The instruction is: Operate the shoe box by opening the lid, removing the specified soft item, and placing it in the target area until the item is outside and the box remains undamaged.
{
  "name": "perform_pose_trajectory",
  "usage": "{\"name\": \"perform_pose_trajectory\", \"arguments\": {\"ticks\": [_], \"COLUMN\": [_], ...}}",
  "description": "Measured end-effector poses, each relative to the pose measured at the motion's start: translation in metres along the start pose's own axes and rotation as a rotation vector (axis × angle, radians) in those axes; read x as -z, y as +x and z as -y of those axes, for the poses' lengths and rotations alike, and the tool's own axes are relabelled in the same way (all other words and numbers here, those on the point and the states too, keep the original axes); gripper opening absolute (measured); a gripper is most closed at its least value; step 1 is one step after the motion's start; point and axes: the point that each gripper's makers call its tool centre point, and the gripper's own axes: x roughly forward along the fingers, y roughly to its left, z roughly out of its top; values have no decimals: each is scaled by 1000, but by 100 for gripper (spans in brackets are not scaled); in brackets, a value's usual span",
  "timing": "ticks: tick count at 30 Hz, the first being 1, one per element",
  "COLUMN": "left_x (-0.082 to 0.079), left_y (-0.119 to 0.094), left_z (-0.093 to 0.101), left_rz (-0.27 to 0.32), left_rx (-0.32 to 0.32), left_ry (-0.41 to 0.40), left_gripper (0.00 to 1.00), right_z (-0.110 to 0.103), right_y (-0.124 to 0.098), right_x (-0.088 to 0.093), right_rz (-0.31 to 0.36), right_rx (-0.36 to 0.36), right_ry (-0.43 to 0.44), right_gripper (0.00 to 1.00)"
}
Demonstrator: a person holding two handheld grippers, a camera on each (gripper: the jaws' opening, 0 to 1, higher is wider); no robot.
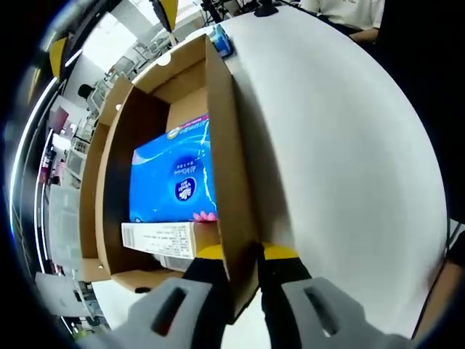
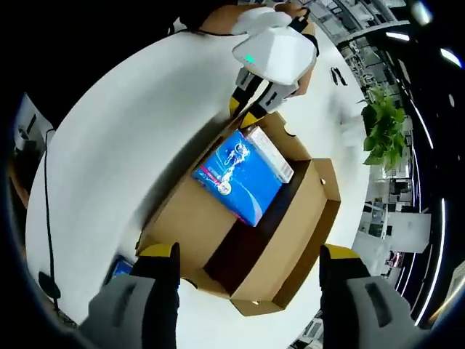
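Observation:
The brown cardboard shoe box (image 1: pixel 232 145) stands open on a white round table (image 1: pixel 349 145). A blue soft tissue pack (image 1: pixel 174 178) lies inside, with a narrow white carton (image 1: pixel 160 238) against its near end. My left gripper (image 1: pixel 245 254) is shut on the box's near side wall, one yellow-tipped finger inside and one outside. The right gripper view looks down on the box (image 2: pixel 189 222), the blue pack (image 2: pixel 240 174) and the lid (image 2: pixel 294 233) folded open. My right gripper (image 2: pixel 251 254) hovers open above the box, touching nothing. The left gripper (image 2: pixel 245 113) pinches the far wall there.
A small blue object (image 1: pixel 221 40) lies on the table by the box's far end, seen also as a blue object (image 2: pixel 120 269). A black cable (image 2: pixel 47 218) runs along the table edge. A person (image 1: pixel 349 14) sits across the table. A potted plant (image 2: pixel 385 123) stands beyond.

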Motion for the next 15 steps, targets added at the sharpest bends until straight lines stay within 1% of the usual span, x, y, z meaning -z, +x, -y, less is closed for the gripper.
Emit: {"name": "perform_pose_trajectory", "arguments": {"ticks": [3,5,7,10,12,15], "left_x": [0,0,-1,-2,-1,-1], "left_y": [0,0,-1,-1,-1,-1], "left_z": [0,0,0,0,0,0], "left_rz": [-1,4,9,14,13,17], "left_rx": [1,2,3,4,5,5], "left_ry": [0,-2,-3,-1,0,1], "left_gripper": [12,12,12,12,12,12], "right_z": [3,5,7,14,17,18], "right_y": [4,7,11,20,27,34], "right_x": [-4,-6,-12,-18,-25,-29], "right_rz": [17,11,26,29,23,20], "right_rx": [-1,2,-2,-5,-5,-13], "right_ry": [-23,-46,-69,-77,-125,-169], "right_gripper": [80,80,80,80,80,81]}}
